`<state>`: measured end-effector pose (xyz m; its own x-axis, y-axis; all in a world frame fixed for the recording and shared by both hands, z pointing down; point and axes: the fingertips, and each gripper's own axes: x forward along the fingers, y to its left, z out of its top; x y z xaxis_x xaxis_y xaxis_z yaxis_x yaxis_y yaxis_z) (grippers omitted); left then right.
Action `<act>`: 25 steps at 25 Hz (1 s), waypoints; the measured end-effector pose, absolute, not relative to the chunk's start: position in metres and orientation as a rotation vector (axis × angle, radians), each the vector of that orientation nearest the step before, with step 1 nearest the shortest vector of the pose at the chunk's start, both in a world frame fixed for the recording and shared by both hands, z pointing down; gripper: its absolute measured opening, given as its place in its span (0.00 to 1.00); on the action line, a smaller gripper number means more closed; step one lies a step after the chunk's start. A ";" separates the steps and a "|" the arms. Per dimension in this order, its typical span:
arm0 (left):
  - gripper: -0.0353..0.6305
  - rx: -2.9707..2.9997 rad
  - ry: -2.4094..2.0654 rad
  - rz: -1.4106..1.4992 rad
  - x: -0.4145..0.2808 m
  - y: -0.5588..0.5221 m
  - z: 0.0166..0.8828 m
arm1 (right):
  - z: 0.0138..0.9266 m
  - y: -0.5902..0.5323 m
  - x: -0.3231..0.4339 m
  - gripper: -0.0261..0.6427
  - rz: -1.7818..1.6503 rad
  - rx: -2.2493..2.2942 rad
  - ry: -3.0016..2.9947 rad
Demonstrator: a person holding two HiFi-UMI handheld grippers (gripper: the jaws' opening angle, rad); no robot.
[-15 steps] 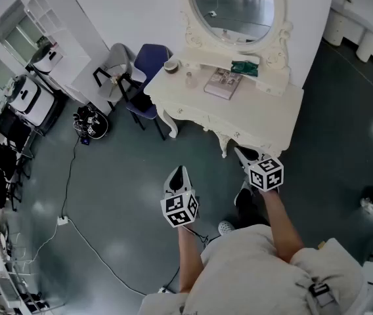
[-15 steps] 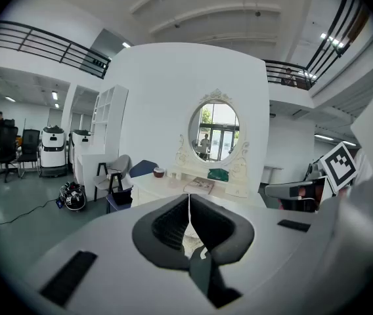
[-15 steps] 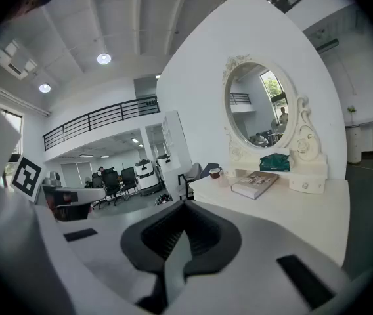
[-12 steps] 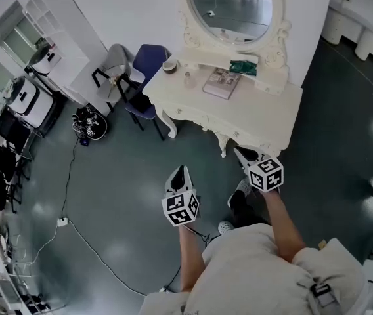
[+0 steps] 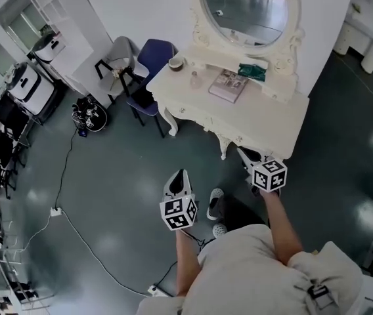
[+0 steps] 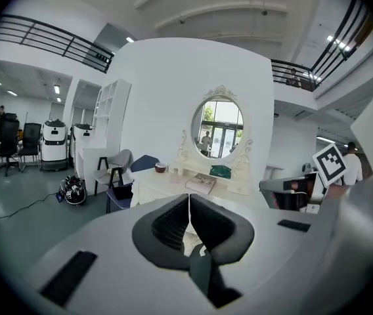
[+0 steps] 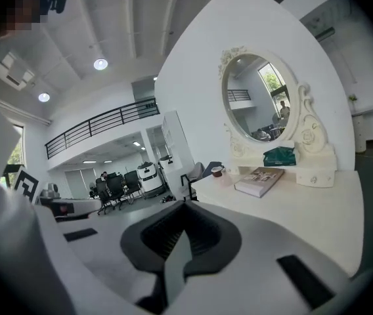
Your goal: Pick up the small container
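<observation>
head view: left hand-held gripper (image 5: 178, 174), right hand-held gripper (image 5: 242, 153) both closed.

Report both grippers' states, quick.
Left gripper: closed, holding nothing.
Right gripper: closed, holding nothing.

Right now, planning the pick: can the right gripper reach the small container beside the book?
Probably not yet: the right gripper hangs shut near the front edge of the vanity table, the small container far back. Nothing blocks it.
</observation>
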<state>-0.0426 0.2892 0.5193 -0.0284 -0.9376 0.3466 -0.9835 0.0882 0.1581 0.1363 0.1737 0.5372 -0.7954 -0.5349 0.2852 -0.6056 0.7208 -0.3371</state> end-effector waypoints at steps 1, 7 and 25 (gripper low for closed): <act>0.10 1.892 -2.016 0.193 -0.048 0.290 0.521 | 0.541 0.170 0.129 0.06 0.648 0.911 -2.760; 0.10 1.832 -2.039 0.243 -0.098 0.262 0.536 | 0.555 0.131 0.066 0.06 0.634 0.786 -2.788; 0.10 1.859 -2.039 0.214 -0.197 0.024 0.517 | 0.546 -0.112 -0.031 0.05 0.630 0.836 -2.783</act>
<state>-0.1973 0.0237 0.5168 -0.0593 -0.9273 0.3695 -0.9838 0.1171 0.1358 -0.0306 -0.1123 0.5464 -0.8287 -0.4874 0.2752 -0.5584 0.7537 -0.3465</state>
